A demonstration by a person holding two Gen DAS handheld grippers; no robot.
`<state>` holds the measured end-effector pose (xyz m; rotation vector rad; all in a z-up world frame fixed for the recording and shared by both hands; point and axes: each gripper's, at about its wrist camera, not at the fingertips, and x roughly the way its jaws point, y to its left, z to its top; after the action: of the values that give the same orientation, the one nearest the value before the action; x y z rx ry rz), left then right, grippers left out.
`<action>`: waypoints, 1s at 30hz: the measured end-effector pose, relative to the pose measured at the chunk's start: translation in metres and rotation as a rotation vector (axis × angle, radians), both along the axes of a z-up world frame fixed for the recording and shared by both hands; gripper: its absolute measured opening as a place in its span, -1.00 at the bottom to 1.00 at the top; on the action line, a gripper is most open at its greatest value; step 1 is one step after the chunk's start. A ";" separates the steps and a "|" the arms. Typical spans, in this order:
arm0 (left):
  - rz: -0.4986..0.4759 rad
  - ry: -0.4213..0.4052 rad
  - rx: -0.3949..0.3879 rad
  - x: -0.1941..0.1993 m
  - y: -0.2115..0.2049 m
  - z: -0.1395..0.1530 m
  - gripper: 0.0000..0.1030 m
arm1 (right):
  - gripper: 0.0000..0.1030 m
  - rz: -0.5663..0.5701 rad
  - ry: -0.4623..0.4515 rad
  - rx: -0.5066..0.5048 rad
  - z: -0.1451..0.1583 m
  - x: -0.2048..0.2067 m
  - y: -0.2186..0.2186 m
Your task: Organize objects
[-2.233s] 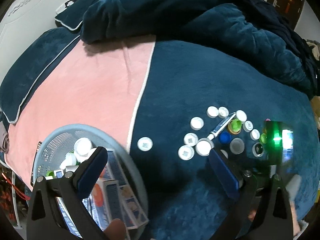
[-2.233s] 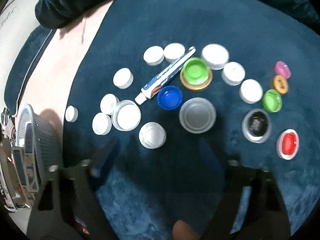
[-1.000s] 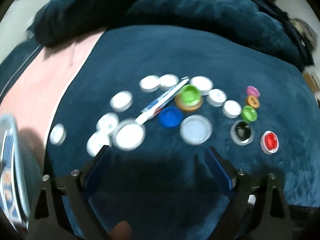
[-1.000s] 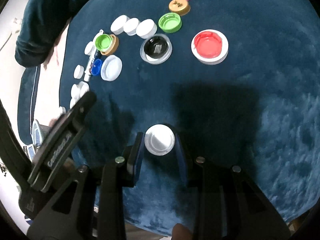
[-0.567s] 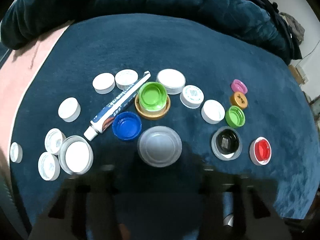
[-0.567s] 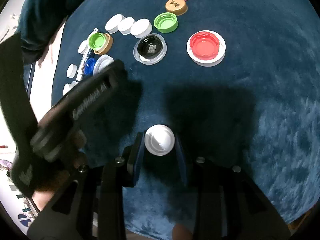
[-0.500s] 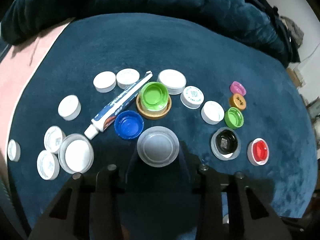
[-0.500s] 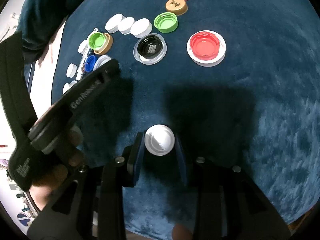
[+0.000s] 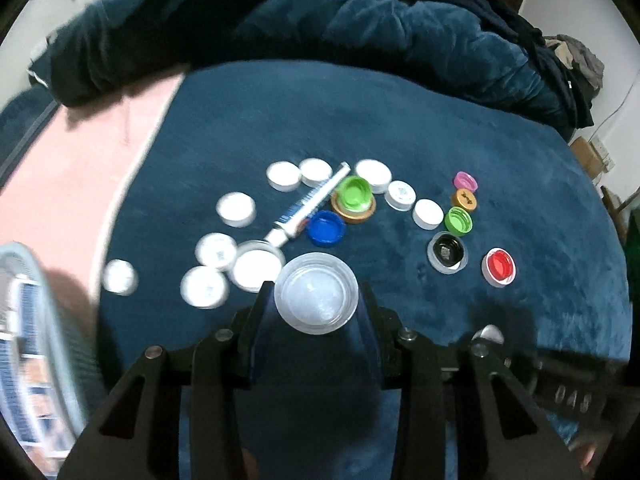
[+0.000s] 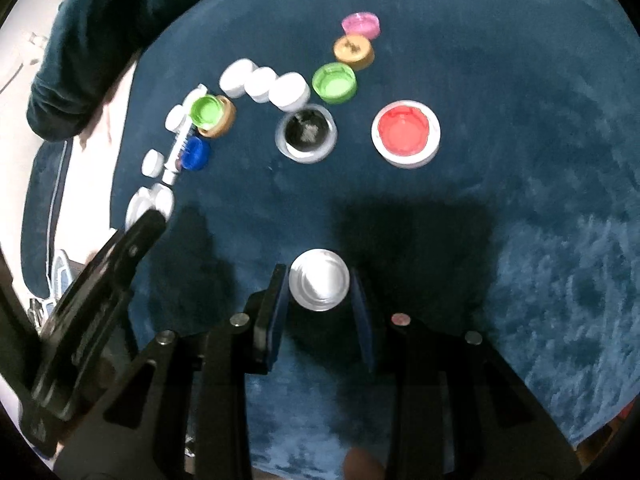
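the left gripper [image 9: 316,300] had just closed on a round translucent plastic lid [image 9: 316,298]. the right gripper [image 10: 319,286] pinched a small white round cap [image 10: 319,285] above the dark blue plush blanket [image 10: 520,160].

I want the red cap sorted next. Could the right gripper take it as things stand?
Probably not yet. The right gripper is shut on a small white cap. The red cap inside its white ring lies open on the blue plush blanket, nothing covering it.

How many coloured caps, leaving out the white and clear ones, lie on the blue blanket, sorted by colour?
Green caps: 2
Orange or gold caps: 2
Blue cap: 1
Pink cap: 1
Black cap: 1
Red cap: 1
Total: 8
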<state>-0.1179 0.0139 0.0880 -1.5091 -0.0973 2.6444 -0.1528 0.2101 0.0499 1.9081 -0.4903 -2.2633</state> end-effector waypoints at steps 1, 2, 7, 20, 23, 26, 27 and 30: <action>0.002 0.012 -0.014 0.005 -0.004 0.007 -0.21 | -0.38 0.002 0.011 0.000 0.004 0.000 -0.003; 0.005 0.020 -0.023 0.010 -0.010 0.014 -0.21 | -0.38 0.004 0.019 -0.001 0.006 0.000 -0.005; 0.033 0.062 -0.050 0.029 -0.033 0.042 -0.21 | -0.38 0.033 0.058 -0.026 0.023 0.004 -0.031; 0.234 0.159 -0.010 0.080 -0.157 0.110 -0.21 | -0.37 0.238 0.191 -0.147 0.067 0.014 -0.142; 0.301 0.164 -0.021 0.089 -0.189 0.113 -0.21 | -0.36 0.288 0.216 -0.178 0.076 0.017 -0.165; 0.379 0.162 -0.027 0.096 -0.222 0.111 -0.21 | -0.35 0.354 0.248 -0.205 0.086 0.021 -0.193; 0.411 0.159 -0.019 0.098 -0.235 0.109 -0.21 | -0.35 0.372 0.255 -0.211 0.088 0.022 -0.200; 0.480 0.151 0.012 0.102 -0.261 0.104 -0.21 | -0.35 0.432 0.270 -0.226 0.093 0.026 -0.225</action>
<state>-0.0163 -0.2472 0.1919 -1.4200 -0.5250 3.1021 -0.1270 -0.0149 0.1425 1.4095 -0.2521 -2.0355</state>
